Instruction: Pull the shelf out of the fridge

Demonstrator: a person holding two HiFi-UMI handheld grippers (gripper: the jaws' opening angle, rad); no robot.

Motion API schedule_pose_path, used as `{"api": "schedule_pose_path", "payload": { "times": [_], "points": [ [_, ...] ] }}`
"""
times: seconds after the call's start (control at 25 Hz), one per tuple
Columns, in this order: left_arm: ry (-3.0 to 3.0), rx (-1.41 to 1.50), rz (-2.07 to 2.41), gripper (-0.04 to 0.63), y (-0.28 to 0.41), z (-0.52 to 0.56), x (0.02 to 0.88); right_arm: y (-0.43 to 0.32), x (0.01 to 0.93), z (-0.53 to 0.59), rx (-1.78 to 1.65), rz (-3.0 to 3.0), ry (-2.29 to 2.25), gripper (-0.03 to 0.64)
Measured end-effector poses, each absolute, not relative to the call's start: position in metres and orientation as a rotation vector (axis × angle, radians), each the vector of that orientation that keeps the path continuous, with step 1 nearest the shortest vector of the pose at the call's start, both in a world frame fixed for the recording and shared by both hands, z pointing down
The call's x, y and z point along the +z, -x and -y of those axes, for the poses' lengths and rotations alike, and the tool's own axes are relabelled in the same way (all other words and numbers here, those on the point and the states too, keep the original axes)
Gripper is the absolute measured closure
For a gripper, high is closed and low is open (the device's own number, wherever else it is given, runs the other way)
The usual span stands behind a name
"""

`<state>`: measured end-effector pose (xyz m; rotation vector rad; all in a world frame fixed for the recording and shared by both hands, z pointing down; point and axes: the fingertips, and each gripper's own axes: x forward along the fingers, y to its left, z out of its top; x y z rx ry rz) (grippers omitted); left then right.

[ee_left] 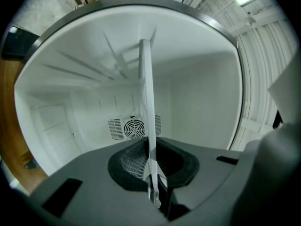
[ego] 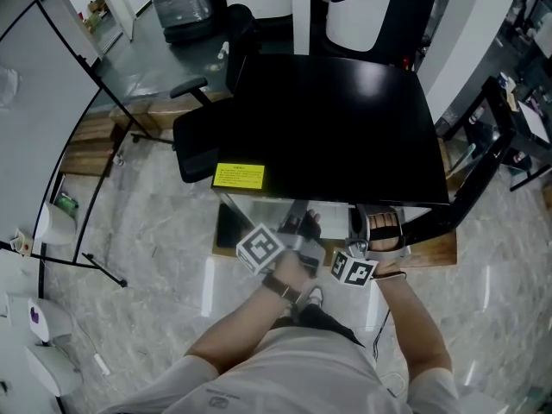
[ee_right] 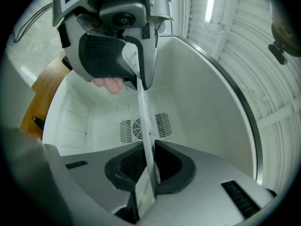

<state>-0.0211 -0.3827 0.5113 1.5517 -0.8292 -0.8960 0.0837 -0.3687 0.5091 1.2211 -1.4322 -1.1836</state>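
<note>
From above, the black fridge stands in front of me with its door swung open to the right. Both grippers reach into its front, the left gripper beside the right gripper. The shelf is a thin clear plate seen edge-on inside the white fridge cavity. My left gripper is shut on its front edge. In the right gripper view the shelf runs between the jaws of my right gripper, which is shut on it. The left gripper clamps the same edge further along.
A fan vent sits in the fridge's back wall. A black office chair stands left of the fridge, which carries a yellow label. A wooden board lies under the fridge, and a black stand leg crosses the floor at left.
</note>
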Motion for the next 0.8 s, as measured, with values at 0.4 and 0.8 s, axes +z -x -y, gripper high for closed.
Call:
{"api": "schedule_pose_path", "payload": {
  "times": [0.4, 0.8],
  "points": [
    [-1.556, -0.858, 0.803, 0.56, 0.023, 0.355, 0.513, -0.082, 0.511, 0.341, -1.167, 1.409, -1.229, 0.563],
    [-1.558, -0.829, 0.776, 0.561, 0.024, 0.318, 0.516, -0.08, 0.514, 0.303, -1.171, 1.403, -1.235, 0.563]
  ]
}}
